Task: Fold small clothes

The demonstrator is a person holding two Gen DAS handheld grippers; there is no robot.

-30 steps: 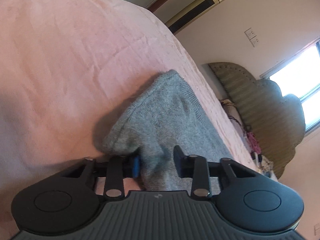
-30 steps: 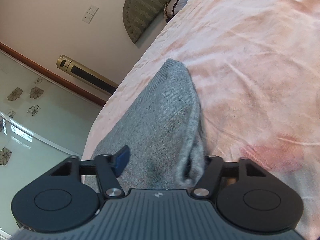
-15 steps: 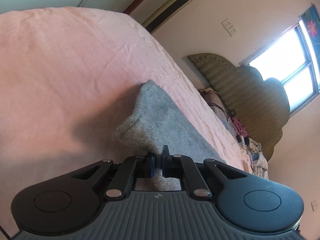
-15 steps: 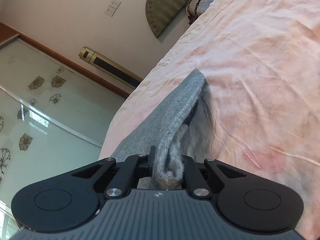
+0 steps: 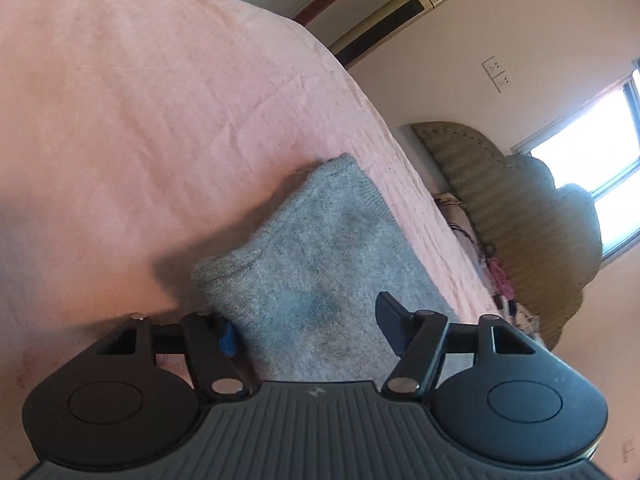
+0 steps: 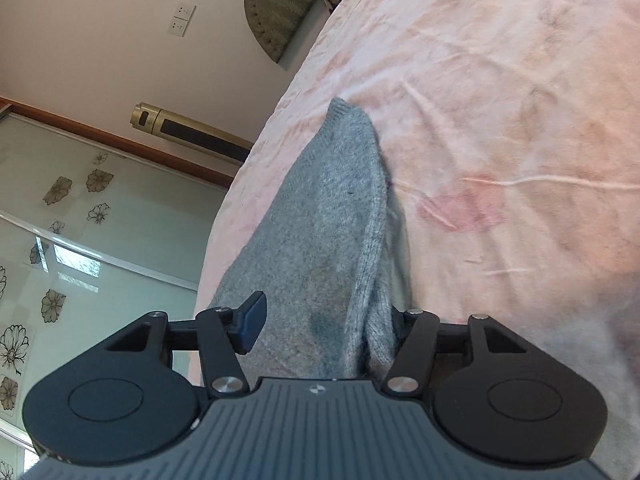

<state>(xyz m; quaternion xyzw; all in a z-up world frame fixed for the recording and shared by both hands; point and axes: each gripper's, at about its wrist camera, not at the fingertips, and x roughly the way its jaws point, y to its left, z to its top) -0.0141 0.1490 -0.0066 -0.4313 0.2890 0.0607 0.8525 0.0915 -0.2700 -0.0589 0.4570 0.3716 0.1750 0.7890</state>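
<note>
1. Left wrist view: left claw (image 5: pixel 308 330) spread wide, clamped half a second ago; folded grey knitted garment (image 5: pixel 320 252) released, lying on pink bed sheet (image 5: pixel 140 120), 12 o'clock.
2. Right wrist view: right claw (image 6: pixel 324 326) likewise reopened; garment (image 6: pixel 332 220) at 12 o'clock. This fold looks set down.

No readable text, labels or numbers anywhere

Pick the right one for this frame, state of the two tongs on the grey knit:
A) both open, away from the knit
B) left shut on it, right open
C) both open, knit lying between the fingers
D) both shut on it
C: the left tongs and right tongs both stand with fingers spread wide, and the grey knit garment lies between them on the pink bedspread.
</note>
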